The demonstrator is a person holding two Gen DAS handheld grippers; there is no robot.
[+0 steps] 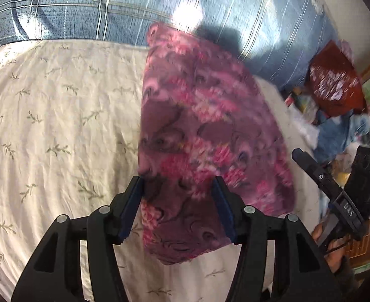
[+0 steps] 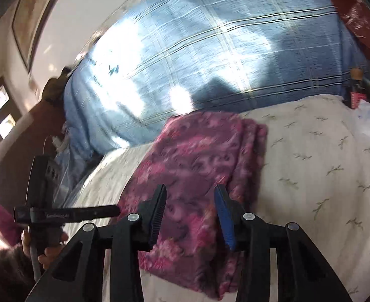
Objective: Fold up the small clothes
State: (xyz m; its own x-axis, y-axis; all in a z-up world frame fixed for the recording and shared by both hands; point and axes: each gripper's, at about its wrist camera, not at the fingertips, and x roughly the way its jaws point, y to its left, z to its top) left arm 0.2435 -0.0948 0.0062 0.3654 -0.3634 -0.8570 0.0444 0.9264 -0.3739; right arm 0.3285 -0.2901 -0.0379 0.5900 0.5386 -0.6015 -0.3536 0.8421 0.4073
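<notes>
While folded, the garment [image 1: 205, 136] lies beneath parted tongs [image 1: 178, 201].

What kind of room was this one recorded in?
Most likely a bedroom: the pink floral garment lies on a bed sheet printed with sprigs, with a blue plaid quilt heaped behind it.

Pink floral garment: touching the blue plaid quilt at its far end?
Touching. In the right wrist view the pink floral garment has its far edge up against the blue plaid quilt, no sheet between.

Both grippers, the left gripper [image 1: 178, 207] and the right gripper [image 2: 191, 214], are black plastic frames with round silver screws, blue-faced fingers [image 2: 224, 217], and white lettering.
</notes>
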